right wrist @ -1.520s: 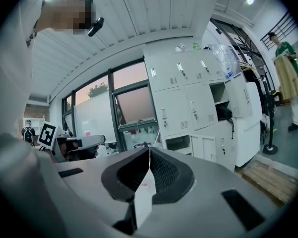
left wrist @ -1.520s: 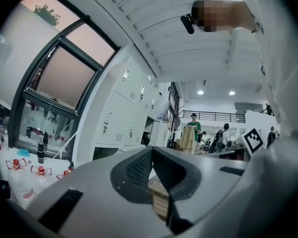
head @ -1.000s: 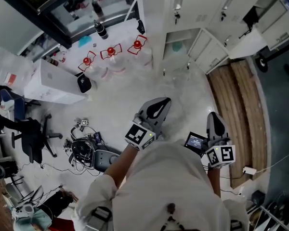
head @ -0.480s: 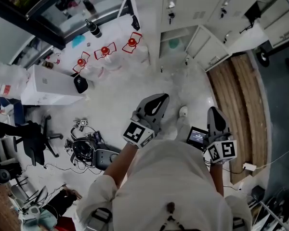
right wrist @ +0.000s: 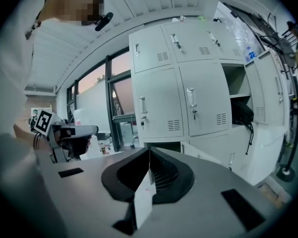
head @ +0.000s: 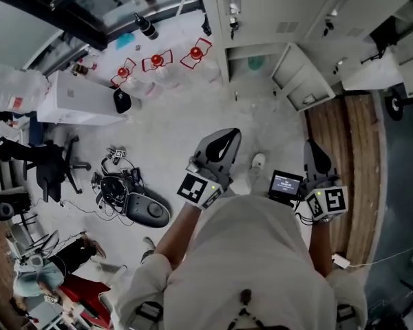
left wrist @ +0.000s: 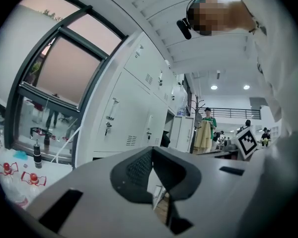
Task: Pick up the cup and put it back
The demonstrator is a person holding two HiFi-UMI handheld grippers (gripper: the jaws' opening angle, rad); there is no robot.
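I see no cup for certain. A small greenish thing sits inside an open locker compartment in the head view, too small to name. My left gripper is held at waist height over the pale floor, pointing toward the lockers. In the left gripper view its jaws meet at the tip with nothing between them. My right gripper hangs beside it, near the wood-patterned floor strip. Its jaws are also shut and empty, facing the white lockers.
White lockers line the far side, two doors swung open. Red-capped water jugs, a white box, an office chair and a dark device with cables stand left. People stand in the distance.
The head view has shifted: the lockers sit nearer and more central, the floor clutter has slid left and down. Both grippers stay shut at waist height, the right one slightly further right.
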